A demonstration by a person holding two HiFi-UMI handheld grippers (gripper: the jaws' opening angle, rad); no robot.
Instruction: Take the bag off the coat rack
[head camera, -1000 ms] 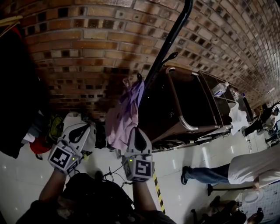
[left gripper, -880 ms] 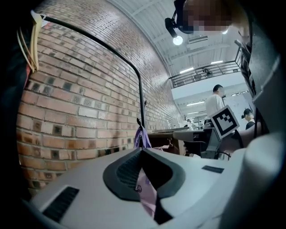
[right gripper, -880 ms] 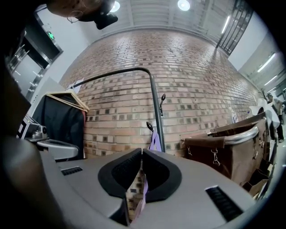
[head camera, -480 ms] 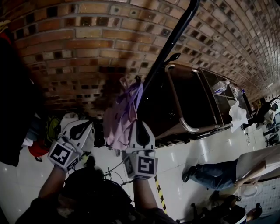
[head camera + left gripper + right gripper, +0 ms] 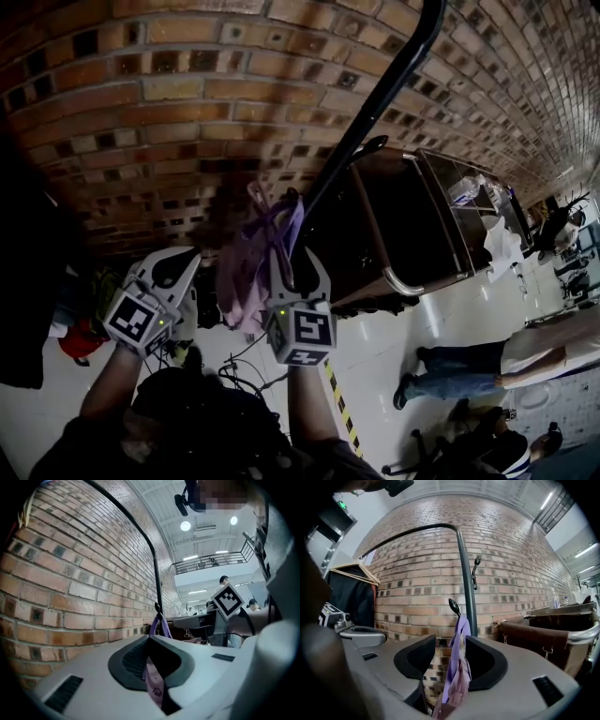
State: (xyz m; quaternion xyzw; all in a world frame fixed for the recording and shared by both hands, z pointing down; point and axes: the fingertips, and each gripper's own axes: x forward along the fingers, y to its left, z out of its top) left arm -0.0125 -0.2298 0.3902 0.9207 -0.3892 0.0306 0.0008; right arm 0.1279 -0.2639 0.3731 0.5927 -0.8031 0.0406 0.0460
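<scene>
A pink and purple bag (image 5: 246, 272) hangs by its purple handles (image 5: 281, 211) from a hook (image 5: 453, 605) on the black coat rack pole (image 5: 375, 103). My right gripper (image 5: 295, 261) is just below the hook, its jaws opening. In the right gripper view the bag (image 5: 457, 677) hangs between them, leaning on the right-hand pad with a gap on the left. My left gripper (image 5: 187, 258) is left of the bag. In the left gripper view its tips (image 5: 151, 641) look closed, with a pink strip of the bag (image 5: 153, 686) pinched between the pads.
A dark brown cart (image 5: 403, 225) with a metal rail stands right behind the rack, against the brick wall (image 5: 187, 112). A black garment (image 5: 28, 281) hangs at the far left. A person in jeans (image 5: 459, 370) lies or sits on the tiled floor at right. Cables (image 5: 234, 361) trail below.
The right gripper's jaws have gone from shut to wide apart around the bag and risen closer to the hook. The left gripper has shifted up a little.
</scene>
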